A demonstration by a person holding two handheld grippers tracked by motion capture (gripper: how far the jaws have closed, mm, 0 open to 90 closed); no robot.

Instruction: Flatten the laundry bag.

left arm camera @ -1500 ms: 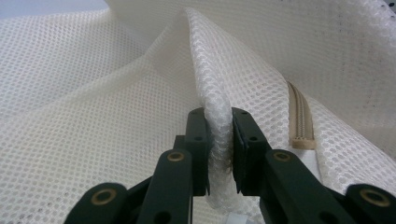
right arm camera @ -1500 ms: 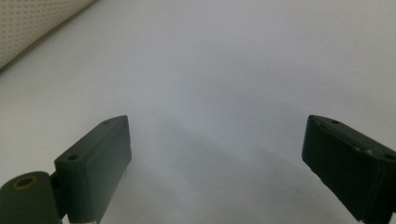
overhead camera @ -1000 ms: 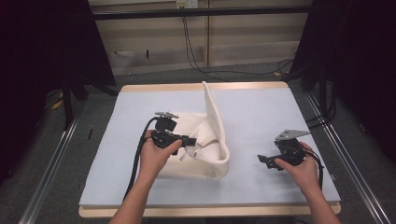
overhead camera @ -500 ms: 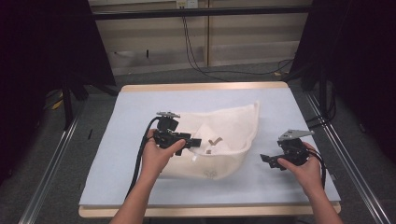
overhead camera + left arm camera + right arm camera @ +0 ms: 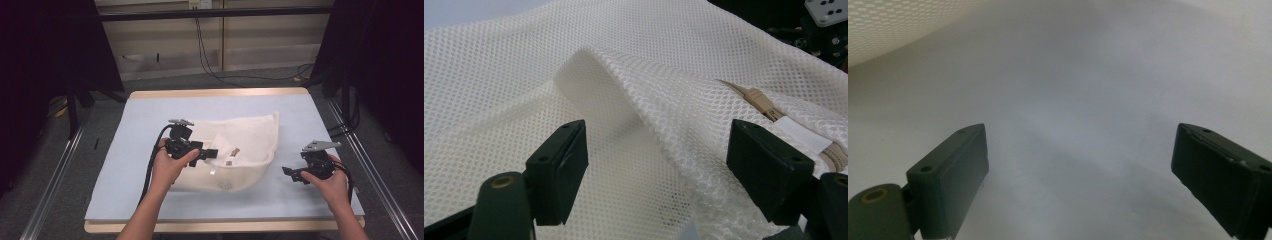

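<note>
The left forearm reached in over the white mesh laundry bag, which lay flat mid-desk. The left gripper had just been opening, jaws wide, a mesh fold between them, unpinched. The right gripper hovered wide open beside the bag, holding nothing.

The mesh bag, white and net-like, lies slumped and rumpled near the middle of the table, one fold raised. A beige zipper with a white tag runs along it.
</note>
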